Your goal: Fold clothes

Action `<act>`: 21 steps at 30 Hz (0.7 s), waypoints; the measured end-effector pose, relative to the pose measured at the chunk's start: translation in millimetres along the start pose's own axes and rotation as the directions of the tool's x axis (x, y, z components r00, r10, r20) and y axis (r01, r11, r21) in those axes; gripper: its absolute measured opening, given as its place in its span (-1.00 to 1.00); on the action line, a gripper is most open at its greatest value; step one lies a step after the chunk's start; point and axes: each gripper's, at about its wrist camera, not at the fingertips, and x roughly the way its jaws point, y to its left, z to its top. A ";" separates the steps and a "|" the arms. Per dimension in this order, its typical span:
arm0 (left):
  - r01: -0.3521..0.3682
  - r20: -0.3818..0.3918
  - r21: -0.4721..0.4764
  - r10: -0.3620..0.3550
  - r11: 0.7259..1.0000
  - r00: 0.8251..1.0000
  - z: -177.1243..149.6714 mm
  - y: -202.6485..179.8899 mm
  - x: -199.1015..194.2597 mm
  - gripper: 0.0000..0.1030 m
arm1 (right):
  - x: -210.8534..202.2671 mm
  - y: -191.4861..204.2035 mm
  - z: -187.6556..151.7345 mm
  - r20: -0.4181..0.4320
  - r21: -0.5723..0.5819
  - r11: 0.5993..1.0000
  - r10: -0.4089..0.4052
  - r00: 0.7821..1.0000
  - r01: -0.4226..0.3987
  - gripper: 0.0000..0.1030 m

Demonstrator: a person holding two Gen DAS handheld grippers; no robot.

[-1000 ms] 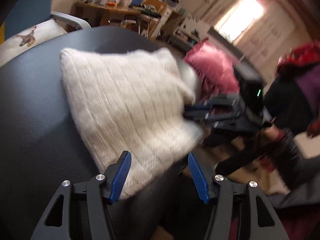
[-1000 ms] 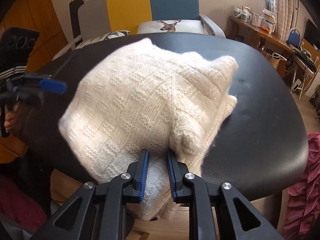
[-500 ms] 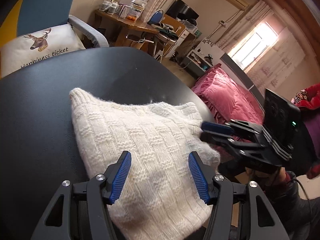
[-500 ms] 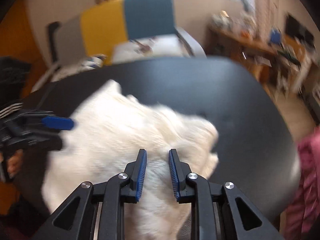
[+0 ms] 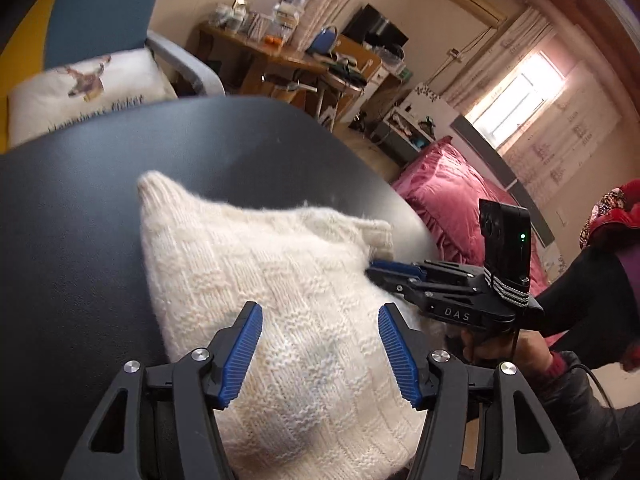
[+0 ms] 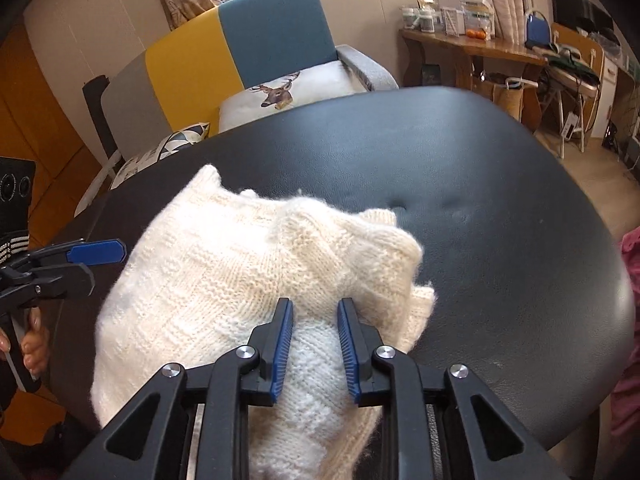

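A cream knitted sweater [image 5: 280,304] lies folded into a bundle on the black round table [image 5: 80,208]; it also shows in the right wrist view [image 6: 240,280]. My left gripper [image 5: 320,356] is open and empty, hovering over the sweater's near part. My right gripper [image 6: 314,344] is open a little over the sweater's near edge, with nothing held. In the left wrist view the right gripper [image 5: 384,272] sits at the sweater's right edge. In the right wrist view the left gripper [image 6: 92,260] sits at its left edge.
The table [image 6: 480,240] is padded black. Behind it stands a yellow and blue armchair [image 6: 224,52] with a deer cushion [image 6: 288,92]. A cluttered wooden desk [image 6: 472,48] is at the back right. A pink bed [image 5: 452,196] lies beyond the table edge.
The sweater was dragged from the table's edge further onto the table. My right gripper opened and let go of it. My left gripper moved over the sweater.
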 end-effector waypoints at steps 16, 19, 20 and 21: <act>-0.136 0.085 -0.005 0.136 0.991 0.987 -22.7 -8.2 -24.3 0.25 | -32.3 7.5 -43.6 0.048 0.083 0.990 0.115 0.992 -0.118 -0.45; -0.159 0.099 -0.008 0.159 0.987 0.982 -27.2 -10.3 -27.3 0.28 | -55.2 -27.1 -45.6 0.136 0.219 0.946 0.211 0.968 -0.237 -0.16; -0.154 0.092 -0.021 0.155 0.988 0.984 -28.0 -5.8 -27.7 0.36 | -58.6 -36.3 -47.7 0.146 0.234 0.942 0.210 0.967 -0.240 -0.14; -0.135 0.071 -0.048 0.138 0.990 0.988 -27.9 4.6 -27.6 0.40 | -58.0 -44.9 -49.2 0.139 0.254 0.932 0.229 0.963 -0.258 -0.10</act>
